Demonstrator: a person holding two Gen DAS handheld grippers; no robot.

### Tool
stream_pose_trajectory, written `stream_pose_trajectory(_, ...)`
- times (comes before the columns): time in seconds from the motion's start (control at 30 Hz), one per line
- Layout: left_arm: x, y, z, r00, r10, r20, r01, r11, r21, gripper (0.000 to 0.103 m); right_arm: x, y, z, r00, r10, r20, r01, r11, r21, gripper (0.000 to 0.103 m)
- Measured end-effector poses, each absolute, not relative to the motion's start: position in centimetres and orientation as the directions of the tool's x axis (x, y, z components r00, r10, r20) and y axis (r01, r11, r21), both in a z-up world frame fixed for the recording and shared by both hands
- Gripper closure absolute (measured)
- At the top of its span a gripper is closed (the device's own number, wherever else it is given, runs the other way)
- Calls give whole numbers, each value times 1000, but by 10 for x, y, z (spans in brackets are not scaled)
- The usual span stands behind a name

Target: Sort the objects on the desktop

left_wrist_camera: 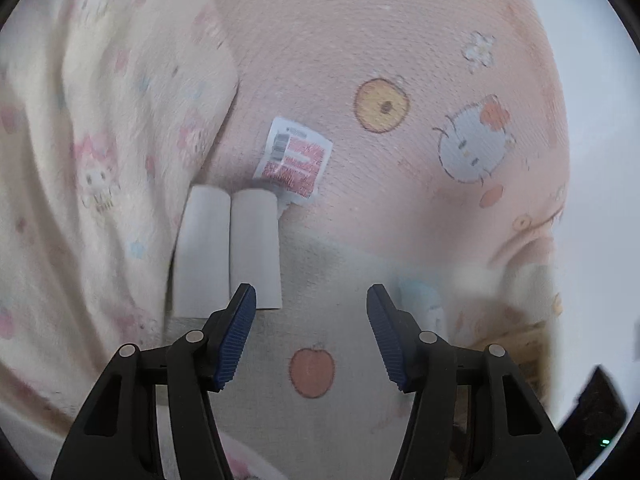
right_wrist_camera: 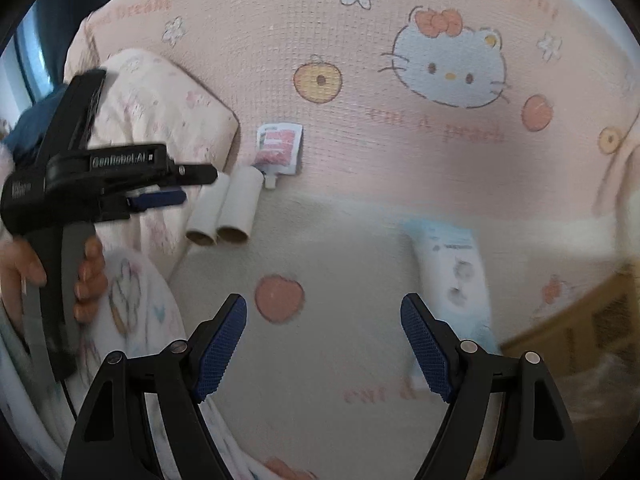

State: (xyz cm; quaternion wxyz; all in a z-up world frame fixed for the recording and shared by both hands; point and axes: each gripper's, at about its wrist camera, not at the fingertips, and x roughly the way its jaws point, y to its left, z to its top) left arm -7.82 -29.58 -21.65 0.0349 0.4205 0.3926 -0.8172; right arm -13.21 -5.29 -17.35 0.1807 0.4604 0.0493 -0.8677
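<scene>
Clearly nothing is gripped yet: the left gripper hovers with its blue-padded jaws spread wide and empty, just short of two white cardboard tubes that lie side by side, touching, on the pink cartoon-printed cloth. Its left finger overlaps the near end of the right-hand tube in the left wrist view. Just beyond the tubes lies a small white and red sachet with a spout, its cap almost against the right tube's far end. A cream plush blanket is bunched up against the tubes' left side.

The right gripper is likewise wide open and holds nothing; a pale blue and white packet lies near its right finger.

Judging from this, the risk is in the tubes' closeness: closing on one could nudge or roll its neighbour, or crush the thin cardboard. The jaw nearest the blanket might also snag the plush fabric.
</scene>
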Motion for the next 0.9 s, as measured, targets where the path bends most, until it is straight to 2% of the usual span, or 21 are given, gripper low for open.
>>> stream_pose_trajectory(0.13,-79,-310,-237,-636,364,-680,421,-575,-701,46,-164,-67,-191,-455,-348,-820,332,-920,206,25)
stream_pose_trajectory(0.3,-77,-326,-257,-660,416,-626,462,-432,-774,47,-200,-88,-219,-400,-367,-840,297,-919,260,25)
stream_pose_trajectory(0.47,-94,-321,-259,-640,375,-671,497,-464,-733,52,-220,-109,-238,-368,-367,-854,315,-914,257,25)
stream_pose_trajectory(0.6,-109,-307,-262,-582,335,-741,535,-528,-659,65,-228,-121,-247,-352,-389,-851,338,-901,272,25)
stream_pose_trajectory(0.7,-110,-300,-258,-563,272,-781,560,-570,-602,66,-233,-128,-254,-334,-402,-853,363,-890,277,25)
stream_pose_trajectory(0.9,-104,-305,-259,-569,247,-784,589,-543,-599,66,-239,-139,-267,-298,-442,-846,401,-862,309,25)
